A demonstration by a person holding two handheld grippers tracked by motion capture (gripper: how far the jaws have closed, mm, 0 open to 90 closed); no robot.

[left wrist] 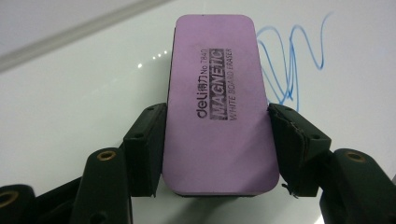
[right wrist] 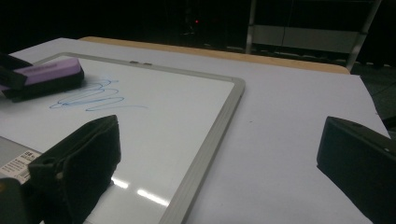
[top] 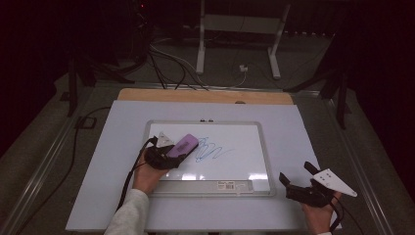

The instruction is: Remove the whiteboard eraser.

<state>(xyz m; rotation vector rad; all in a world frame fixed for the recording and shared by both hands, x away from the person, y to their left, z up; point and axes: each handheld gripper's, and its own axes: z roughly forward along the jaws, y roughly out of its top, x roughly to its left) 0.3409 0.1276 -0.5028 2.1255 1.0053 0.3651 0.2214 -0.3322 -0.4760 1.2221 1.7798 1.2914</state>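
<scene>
Now | left claw (left wrist: pixel 217 126) pinches eraser (left wrist: pixel 217 98) | scribble (left wrist: pixel 289 60) partly hidden | right claw (right wrist: pixel 219 168) spread

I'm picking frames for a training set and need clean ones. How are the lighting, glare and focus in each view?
High view: dim, room behind nearly black, soft; glare patches on the whiteboard near its lower edge. Left gripper view: bright and even, eraser print sharp, scribble crisp, tiny glints on the board. Right gripper view: dark, its jaws blurred up close, streaks of glare on the board by the frame.

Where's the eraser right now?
The purple eraser is clamped in the left gripper, on the whiteboard's left half, beside the blue scribble.
</scene>
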